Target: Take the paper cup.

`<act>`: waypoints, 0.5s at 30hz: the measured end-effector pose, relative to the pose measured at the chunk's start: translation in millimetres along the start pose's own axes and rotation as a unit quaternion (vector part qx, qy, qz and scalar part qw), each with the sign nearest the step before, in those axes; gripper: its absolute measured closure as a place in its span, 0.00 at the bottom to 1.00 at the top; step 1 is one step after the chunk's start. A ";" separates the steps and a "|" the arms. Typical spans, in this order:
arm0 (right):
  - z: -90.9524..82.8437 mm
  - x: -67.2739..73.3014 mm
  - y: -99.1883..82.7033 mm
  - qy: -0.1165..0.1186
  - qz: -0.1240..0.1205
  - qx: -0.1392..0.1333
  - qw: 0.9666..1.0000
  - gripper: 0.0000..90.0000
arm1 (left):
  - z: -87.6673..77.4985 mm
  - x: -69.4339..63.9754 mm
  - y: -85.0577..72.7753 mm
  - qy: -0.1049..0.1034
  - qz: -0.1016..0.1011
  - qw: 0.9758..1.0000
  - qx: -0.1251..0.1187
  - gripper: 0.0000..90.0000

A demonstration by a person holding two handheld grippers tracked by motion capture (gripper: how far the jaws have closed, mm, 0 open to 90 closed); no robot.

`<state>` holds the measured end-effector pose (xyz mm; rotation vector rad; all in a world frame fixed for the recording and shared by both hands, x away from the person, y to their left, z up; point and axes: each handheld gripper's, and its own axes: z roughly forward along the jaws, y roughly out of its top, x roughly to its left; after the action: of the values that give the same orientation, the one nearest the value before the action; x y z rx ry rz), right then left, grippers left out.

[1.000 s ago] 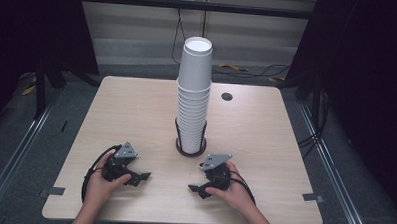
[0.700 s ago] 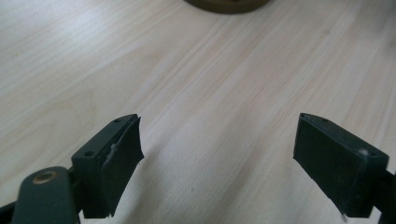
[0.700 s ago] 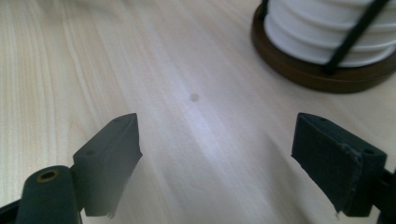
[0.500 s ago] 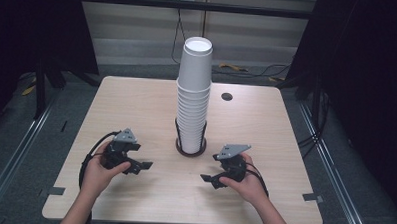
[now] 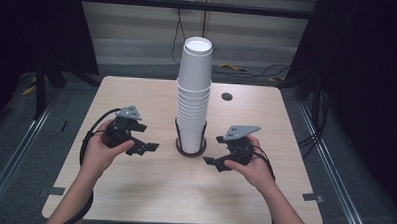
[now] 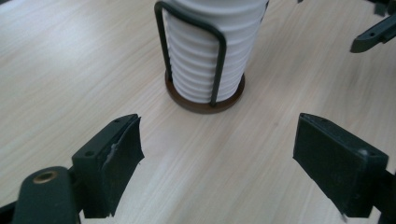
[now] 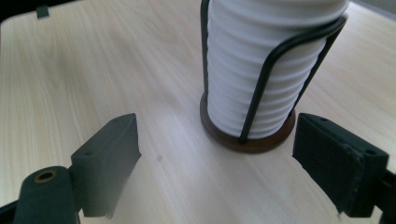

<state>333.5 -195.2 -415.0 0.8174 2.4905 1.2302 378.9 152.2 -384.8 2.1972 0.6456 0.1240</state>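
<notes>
A tall stack of white paper cups (image 5: pixel 193 102) stands in a black wire holder with a round brown base (image 5: pixel 190 150) at the table's middle. My left gripper (image 5: pixel 147 148) hovers left of the holder, pointing at it. Its jaws have just been closing, still stand apart, and hold nothing. In the left gripper view, my left gripper (image 6: pixel 217 158) faces the cups (image 6: pixel 205 60) and the base (image 6: pixel 205 103). My right gripper (image 5: pixel 211 161) hovers right of the holder, open and empty. In the right gripper view, my right gripper (image 7: pixel 215 158) has the cups (image 7: pixel 266 70) close ahead.
The light wooden table (image 5: pixel 133 190) has a small dark round hole (image 5: pixel 226 96) behind the stack at the right. A jaw of the other gripper (image 6: pixel 373 35) shows at the top right of the left gripper view. Dark floor and cables lie beyond the far edge.
Both hands have lifted their grippers off the table. The right gripper has also shifted to the right, and both now point inward at the holder's base.
</notes>
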 end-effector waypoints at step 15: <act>-25.8 -12.5 52.7 -0.011 0.024 -0.059 0.998 0.16 | -20.8 -4.3 63.4 -0.002 0.022 1.000 -0.020 0.17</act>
<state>351.9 -193.5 -357.9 0.8600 2.3688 1.3606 394.9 131.0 -323.5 2.1725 0.5870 0.1543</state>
